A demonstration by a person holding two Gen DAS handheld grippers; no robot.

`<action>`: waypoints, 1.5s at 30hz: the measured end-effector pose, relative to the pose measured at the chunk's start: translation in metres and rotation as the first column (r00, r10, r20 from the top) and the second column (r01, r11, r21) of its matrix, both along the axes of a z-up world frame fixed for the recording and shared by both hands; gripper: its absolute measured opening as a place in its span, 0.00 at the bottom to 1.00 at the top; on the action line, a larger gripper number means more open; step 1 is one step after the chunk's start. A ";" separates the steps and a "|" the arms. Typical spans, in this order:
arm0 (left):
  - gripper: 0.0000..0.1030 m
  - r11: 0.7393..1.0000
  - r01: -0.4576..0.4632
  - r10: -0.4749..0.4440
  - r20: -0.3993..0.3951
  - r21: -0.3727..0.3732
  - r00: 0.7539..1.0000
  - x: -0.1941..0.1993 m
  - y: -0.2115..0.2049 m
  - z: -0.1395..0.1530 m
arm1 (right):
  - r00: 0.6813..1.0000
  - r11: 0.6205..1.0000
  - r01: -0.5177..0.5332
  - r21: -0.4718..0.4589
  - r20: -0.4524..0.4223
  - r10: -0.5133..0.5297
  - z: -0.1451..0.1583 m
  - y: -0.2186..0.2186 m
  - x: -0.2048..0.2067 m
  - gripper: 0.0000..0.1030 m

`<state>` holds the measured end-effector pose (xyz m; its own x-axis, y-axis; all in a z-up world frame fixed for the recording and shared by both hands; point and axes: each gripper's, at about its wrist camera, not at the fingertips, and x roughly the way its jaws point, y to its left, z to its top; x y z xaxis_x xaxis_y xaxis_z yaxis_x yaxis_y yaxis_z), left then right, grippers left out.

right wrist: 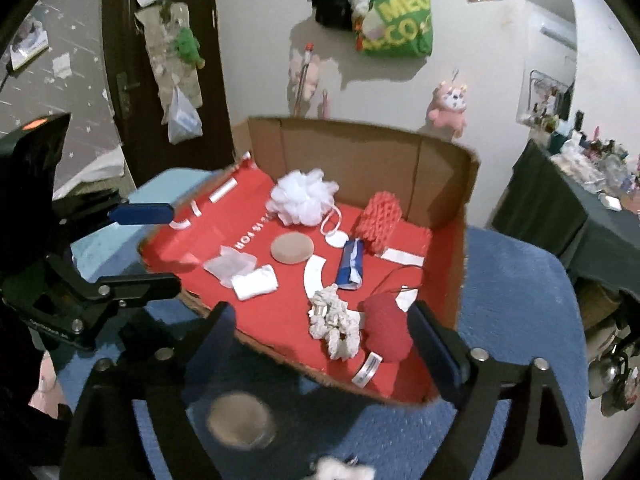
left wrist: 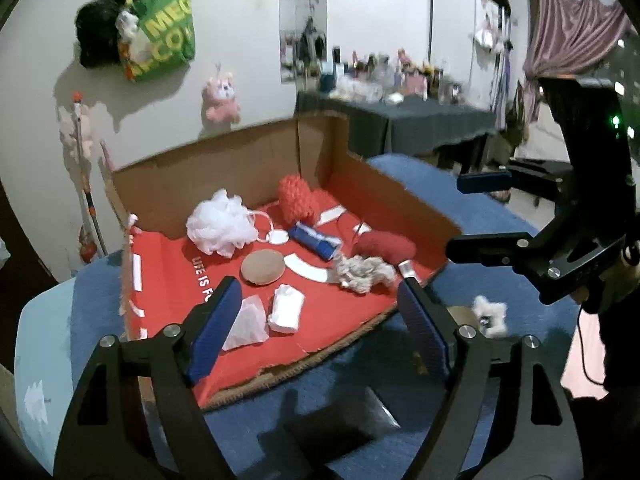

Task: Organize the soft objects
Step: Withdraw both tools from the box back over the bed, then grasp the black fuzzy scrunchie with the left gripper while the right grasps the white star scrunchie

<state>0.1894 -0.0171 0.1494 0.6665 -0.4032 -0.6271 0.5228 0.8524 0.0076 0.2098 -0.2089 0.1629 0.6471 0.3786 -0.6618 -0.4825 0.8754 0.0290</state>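
On the blue surface [left wrist: 420, 192]: an open cardboard box [left wrist: 248, 168] with a red floor holds most of the soft things.
Inside the box: white bath pouf [left wrist: 221, 225], red knitted roll [left wrist: 295, 199], tan round sponge [left wrist: 263, 267], white rope knot [left wrist: 362, 274], red cushion [left wrist: 386, 245], folded white cloth [left wrist: 286, 309].
Outside the box: a small white fluffy toy [left wrist: 490, 315] lies on the blue cover beside the box's near corner; a round tan pad [right wrist: 240, 420] lies just before the box's front edge.
Left gripper [left wrist: 316, 324]: fingers spread wide, holding nothing, poised over the box's front edge.
Right gripper [right wrist: 324, 344]: fingers spread wide, empty, near the red cushion.
Risk: fluffy pieces compress, so a shallow pinch would likely slip off; a finger catching the torn front edge could drag the box.
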 end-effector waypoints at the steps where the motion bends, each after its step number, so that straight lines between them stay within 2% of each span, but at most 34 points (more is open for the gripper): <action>1: 0.82 1.000 -0.004 0.004 0.015 -0.013 1.000 -0.008 0.002 0.004 | 1.000 1.000 0.002 0.001 0.013 -0.002 0.003 0.000 -0.005 0.92; 5: 0.86 0.998 -0.043 0.046 0.074 -0.051 0.996 -0.039 0.008 0.016 | 0.997 1.000 0.023 0.011 0.077 -0.024 0.019 -0.003 -0.038 0.99; 10: 0.89 0.993 -0.079 0.090 0.129 -0.091 0.987 -0.076 0.012 0.022 | 0.988 0.998 0.065 0.009 0.139 -0.066 0.027 -0.006 -0.076 1.00; 15: 0.89 0.987 -0.123 0.141 0.179 -0.105 0.974 -0.112 0.011 0.017 | 0.981 0.995 0.097 0.024 0.165 -0.099 0.021 -0.008 -0.109 1.00; 24: 0.90 0.971 -0.183 0.213 0.203 -0.155 0.956 -0.156 0.013 -0.006 | 0.958 0.982 0.187 0.038 0.215 -0.191 0.002 -0.013 -0.156 1.00; 29: 0.90 0.963 -0.225 0.254 0.219 -0.148 0.942 -0.169 0.007 -0.022 | 0.949 0.972 0.229 0.047 0.213 -0.234 -0.020 -0.012 -0.169 1.00; 36: 0.90 0.937 -0.295 0.333 0.227 -0.185 0.915 -0.181 0.006 -0.043 | 0.934 0.960 0.274 0.049 0.226 -0.278 -0.050 -0.005 -0.182 1.00; 45: 0.90 0.928 -0.340 0.361 0.148 -0.150 0.921 -0.170 0.009 -0.072 | 0.944 0.961 0.277 0.019 0.180 -0.276 -0.075 -0.002 -0.174 1.00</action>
<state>0.0194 -0.0083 0.0776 0.8707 -0.1892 -0.4539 0.1905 0.9807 -0.0433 0.0353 -0.2106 0.0874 0.8336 0.1645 -0.5273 -0.2184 0.9750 -0.0412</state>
